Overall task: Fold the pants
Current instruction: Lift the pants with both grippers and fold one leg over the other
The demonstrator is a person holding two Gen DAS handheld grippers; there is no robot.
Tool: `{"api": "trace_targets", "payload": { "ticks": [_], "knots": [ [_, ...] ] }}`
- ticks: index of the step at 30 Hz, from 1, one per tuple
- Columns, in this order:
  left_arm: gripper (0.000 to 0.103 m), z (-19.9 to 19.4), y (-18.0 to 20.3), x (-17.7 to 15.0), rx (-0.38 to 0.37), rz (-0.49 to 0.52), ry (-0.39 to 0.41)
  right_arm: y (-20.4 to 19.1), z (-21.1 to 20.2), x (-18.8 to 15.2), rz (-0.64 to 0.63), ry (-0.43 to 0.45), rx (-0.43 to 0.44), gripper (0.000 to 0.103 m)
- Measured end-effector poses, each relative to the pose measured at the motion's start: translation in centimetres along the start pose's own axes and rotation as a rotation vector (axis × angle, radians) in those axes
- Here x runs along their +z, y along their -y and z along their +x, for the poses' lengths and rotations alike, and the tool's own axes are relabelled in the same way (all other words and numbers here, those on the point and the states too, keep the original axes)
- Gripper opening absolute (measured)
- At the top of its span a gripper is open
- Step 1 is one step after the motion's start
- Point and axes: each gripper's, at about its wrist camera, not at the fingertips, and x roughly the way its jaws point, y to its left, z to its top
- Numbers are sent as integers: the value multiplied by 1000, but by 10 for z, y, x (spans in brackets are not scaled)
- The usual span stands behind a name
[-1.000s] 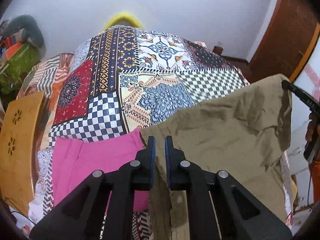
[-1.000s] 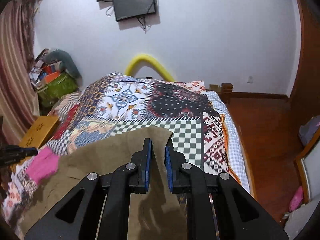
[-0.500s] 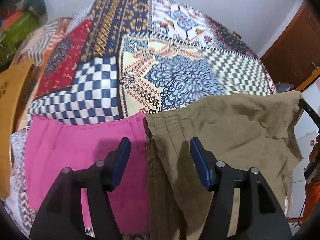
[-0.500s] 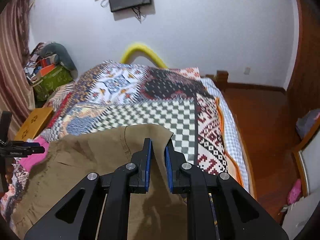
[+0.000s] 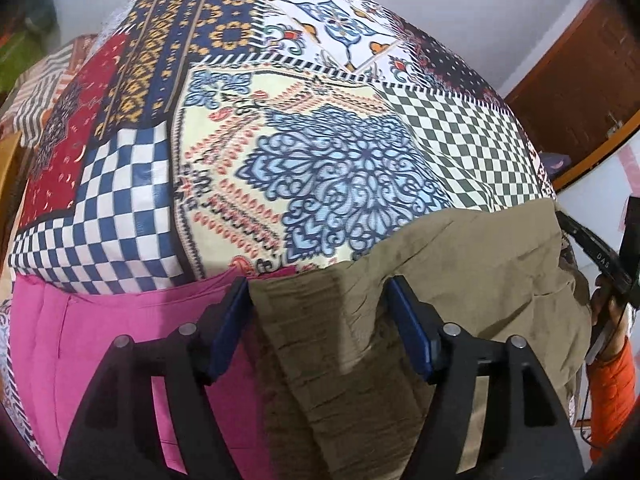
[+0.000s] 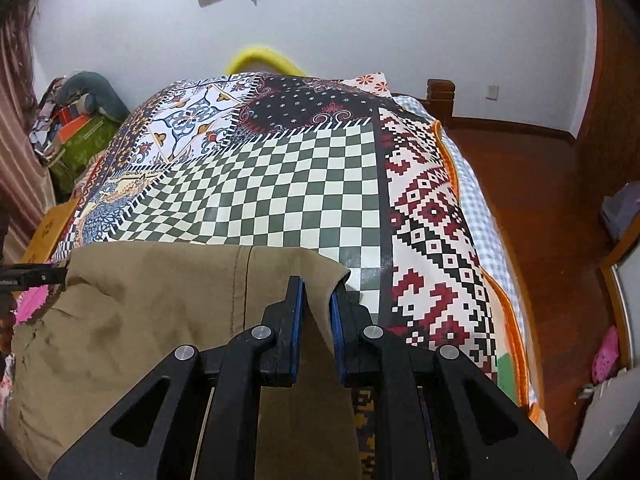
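Olive-khaki pants [image 5: 460, 276] lie on the patchwork bedspread [image 5: 328, 168], their folded edge facing the bed's far end. My left gripper [image 5: 320, 292] is open, its jaws wide apart over the pants' left corner, not holding it. My right gripper [image 6: 318, 292] is shut on the pants' right corner [image 6: 316, 264], with a small gap between the pads. The pants also show in the right wrist view [image 6: 152, 300]. The right gripper appears at the right edge of the left wrist view [image 5: 592, 248].
A pink garment [image 5: 120, 328] lies flat left of the pants. A wooden stool [image 6: 48, 228] and piled clothes [image 6: 76, 120] stand at the bed's left. Wooden floor [image 6: 540, 208] runs along the right. A yellow headboard hoop [image 6: 260, 58] is at the far end.
My left gripper opened and let go of the pants' left corner. Both grippers came down toward the bed, and the pants now lie lower on it. The right gripper's pads stand slightly wider.
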Motion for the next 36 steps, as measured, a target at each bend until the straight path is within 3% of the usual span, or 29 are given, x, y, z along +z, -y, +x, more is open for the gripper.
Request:
{"api": "trace_targets", "payload": {
  "ticks": [2,5,10,19,27,36],
  "knots": [
    [66,1,7,2,41,28,4,1,-1,0,0,2,0,12],
    [53,-3,18,3,86,70,18,0,-4,1,-3,11,-1,12],
    [49,-27,30,-1,151,118,87,-2,-18,4,0,33,-3,12],
    [45,-107,52,-24,154,163,204,-12,-79,6,14,116,21,12],
    [45,-172,71,-64,127,188,274,-25,-146,-3,26,197,37,12],
    [44,-203,84,-111,101,202,288,-37,-199,-32,35,233,42,12]
  ]
}}
